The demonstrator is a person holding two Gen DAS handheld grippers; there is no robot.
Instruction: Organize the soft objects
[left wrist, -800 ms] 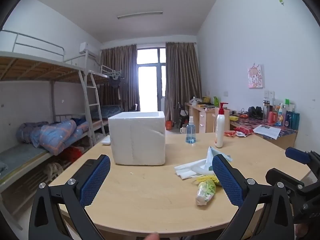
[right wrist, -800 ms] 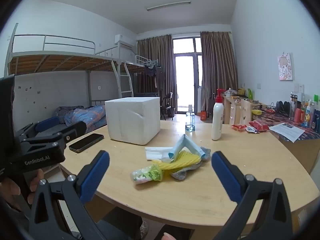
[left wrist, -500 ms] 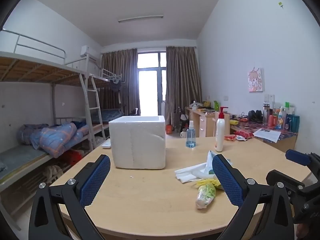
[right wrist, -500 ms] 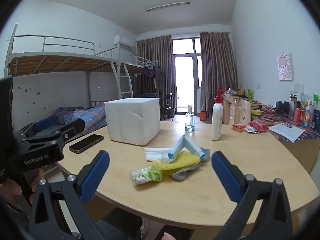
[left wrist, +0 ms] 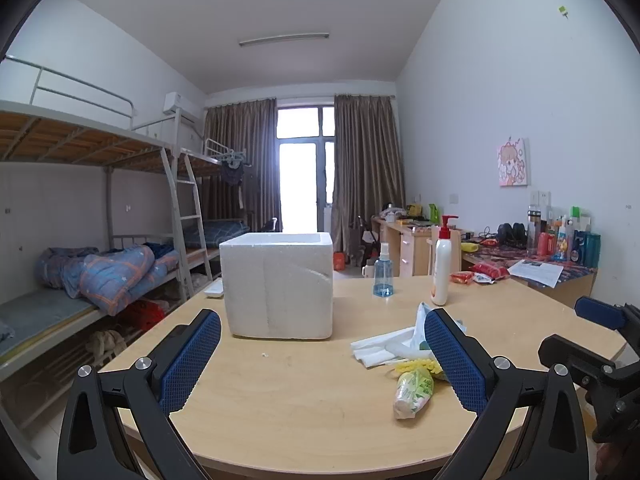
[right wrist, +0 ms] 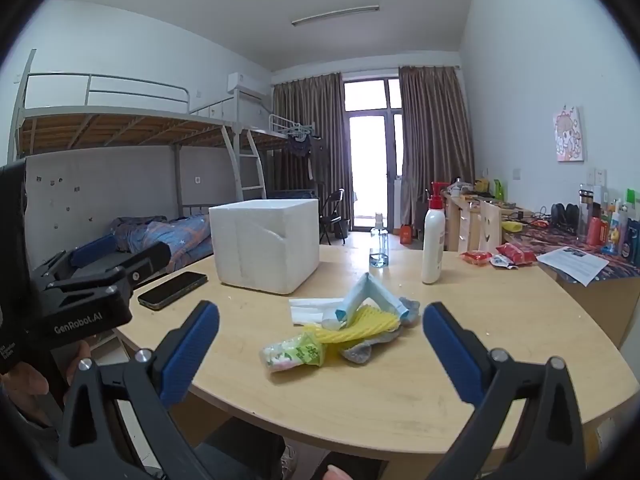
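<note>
Meanwhile, going left to right across the table (right wrist: 500,344), a phone (right wrist: 173,290) is lying near the left edge, and the foam box (right wrist: 266,250) is standing open-topped behind the middle, probably waiting as the bin for the soft things. Right of it the pile (right wrist: 352,326) is sitting loose on the wood: white tissues, a blue pack, a yellow cloth, a grey sock and a green packet (right wrist: 292,354) nearest the front edge. Farther back a spray bottle (right wrist: 379,246) and a lotion bottle (right wrist: 433,240) are standing upright, apart from the pile. Both tools are hovering short of the table, seemingly lining up a first pick. The left gripper (left wrist: 322,354) is gaping fully and holding nothing; the right gripper (right wrist: 320,346) is likewise spread wide, empty, framing the pile without touching it.
</note>
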